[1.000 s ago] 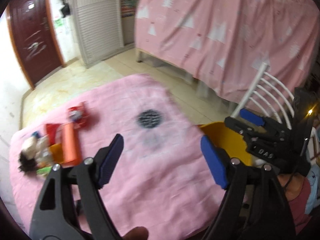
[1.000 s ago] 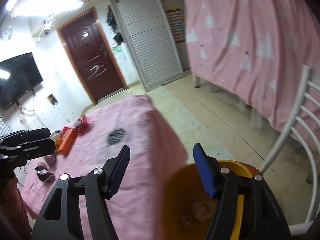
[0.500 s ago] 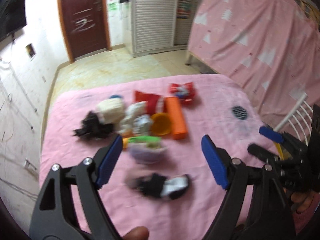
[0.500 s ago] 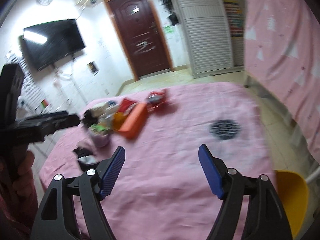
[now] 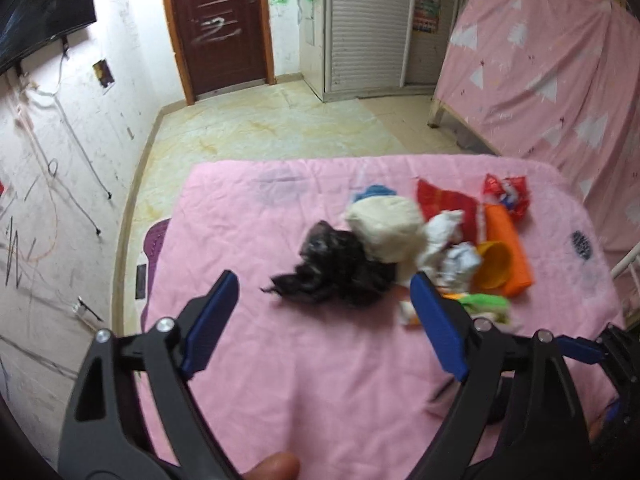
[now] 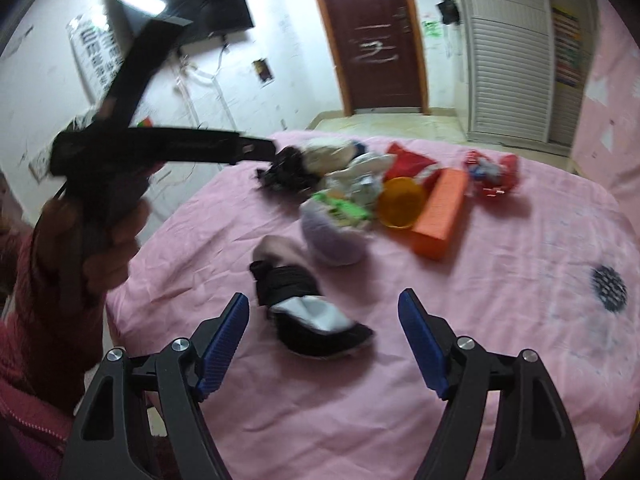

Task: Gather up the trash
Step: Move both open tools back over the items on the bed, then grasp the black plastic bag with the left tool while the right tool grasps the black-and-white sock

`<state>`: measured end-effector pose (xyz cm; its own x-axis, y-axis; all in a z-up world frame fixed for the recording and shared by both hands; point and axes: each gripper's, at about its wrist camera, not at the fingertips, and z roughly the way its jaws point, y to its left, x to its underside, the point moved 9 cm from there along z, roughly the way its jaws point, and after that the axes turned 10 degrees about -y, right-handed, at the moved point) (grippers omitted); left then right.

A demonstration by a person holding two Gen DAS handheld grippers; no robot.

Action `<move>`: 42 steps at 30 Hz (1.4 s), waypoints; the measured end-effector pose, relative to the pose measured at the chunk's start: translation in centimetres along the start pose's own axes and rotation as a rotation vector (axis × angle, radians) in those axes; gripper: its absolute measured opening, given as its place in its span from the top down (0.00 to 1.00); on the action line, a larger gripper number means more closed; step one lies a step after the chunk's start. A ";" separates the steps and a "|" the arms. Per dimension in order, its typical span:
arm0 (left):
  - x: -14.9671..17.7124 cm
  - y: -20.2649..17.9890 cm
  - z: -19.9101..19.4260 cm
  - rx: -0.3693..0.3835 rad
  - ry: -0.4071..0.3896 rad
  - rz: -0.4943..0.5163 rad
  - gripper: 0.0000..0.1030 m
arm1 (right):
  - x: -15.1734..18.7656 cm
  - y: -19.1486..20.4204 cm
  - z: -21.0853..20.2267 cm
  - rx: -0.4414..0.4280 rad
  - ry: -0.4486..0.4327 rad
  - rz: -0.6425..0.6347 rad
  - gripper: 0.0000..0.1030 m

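Observation:
A pile of trash lies on the pink-covered table (image 5: 280,360): a crumpled black bag (image 5: 336,264), a cream wad (image 5: 386,228), white paper (image 5: 448,240), an orange cup (image 5: 494,264), an orange box (image 5: 506,240) and red wrappers (image 5: 506,194). My left gripper (image 5: 324,320) is open and empty, just short of the black bag. My right gripper (image 6: 324,340) is open and empty, with a black and white wrapper (image 6: 308,316) lying between its fingers. A purple bowl (image 6: 332,240), the orange box (image 6: 442,208) and the cup (image 6: 400,202) lie beyond. The left gripper also shows in the right wrist view (image 6: 256,148).
A dark round mark (image 6: 608,288) is on the cloth at the right. Beyond the table are tiled floor (image 5: 260,128), a brown door (image 5: 220,24), a white shutter cabinet (image 5: 368,24) and a pink curtain (image 5: 540,60). A TV (image 6: 188,4) hangs on the left wall.
Both grippers swung left, away from the yellow bin and chair, toward the trash pile. The left now faces the black bag; the right has come over the black and white wrapper.

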<state>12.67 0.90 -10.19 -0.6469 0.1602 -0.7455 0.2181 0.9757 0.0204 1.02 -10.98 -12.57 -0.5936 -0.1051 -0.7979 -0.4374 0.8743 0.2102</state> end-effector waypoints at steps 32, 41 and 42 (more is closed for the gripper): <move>1.2 0.2 -1.5 0.093 -0.007 0.094 0.77 | 0.0 2.1 2.5 -0.021 0.029 -0.089 0.62; -1.0 -6.2 -6.3 0.139 -0.094 0.124 0.77 | -2.1 -0.9 -2.7 0.018 -0.117 -0.015 0.62; -1.0 -7.6 -6.6 0.158 -0.095 0.127 0.77 | -2.0 -1.8 -3.5 0.032 -0.132 -0.002 0.62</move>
<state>6.84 -5.73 -5.20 -0.5371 0.2583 -0.8030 0.4099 0.9119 0.0193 0.61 -13.99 -9.30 -0.4979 -0.0461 -0.8660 -0.4160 0.8889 0.1918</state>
